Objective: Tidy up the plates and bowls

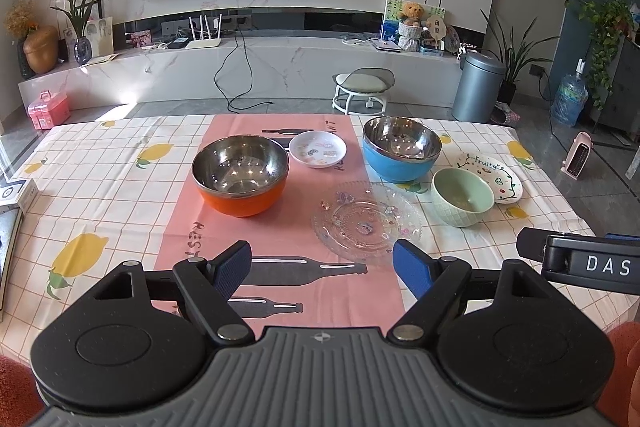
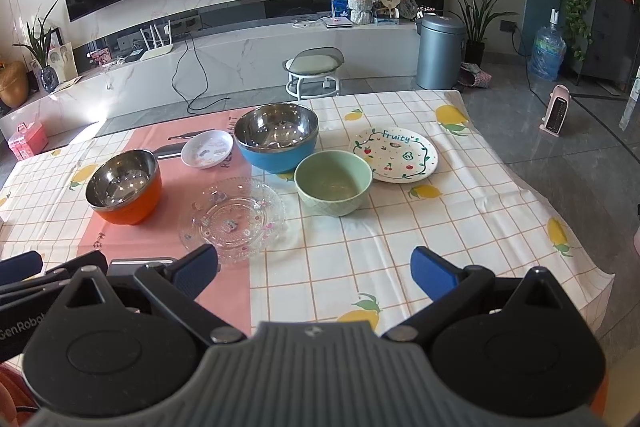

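Note:
On the table stand an orange steel-lined bowl (image 1: 240,179) (image 2: 124,187), a blue steel-lined bowl (image 1: 401,149) (image 2: 276,139), a green bowl (image 1: 462,197) (image 2: 333,183), a small white plate (image 1: 317,149) (image 2: 207,149), a clear glass plate (image 1: 366,221) (image 2: 232,217) and a white "Fruity" plate (image 1: 500,179) (image 2: 394,155). My left gripper (image 1: 322,269) is open and empty, just short of the glass plate. My right gripper (image 2: 314,273) is open and empty over bare cloth, right of the glass plate and short of the green bowl.
The table has a lemon-print cloth (image 2: 400,227) with a pink runner (image 1: 280,227). Its right edge (image 2: 560,195) drops to the floor. A box (image 1: 16,195) lies at the left edge. Beyond the table are a stool (image 1: 362,87) and a bin (image 1: 478,87).

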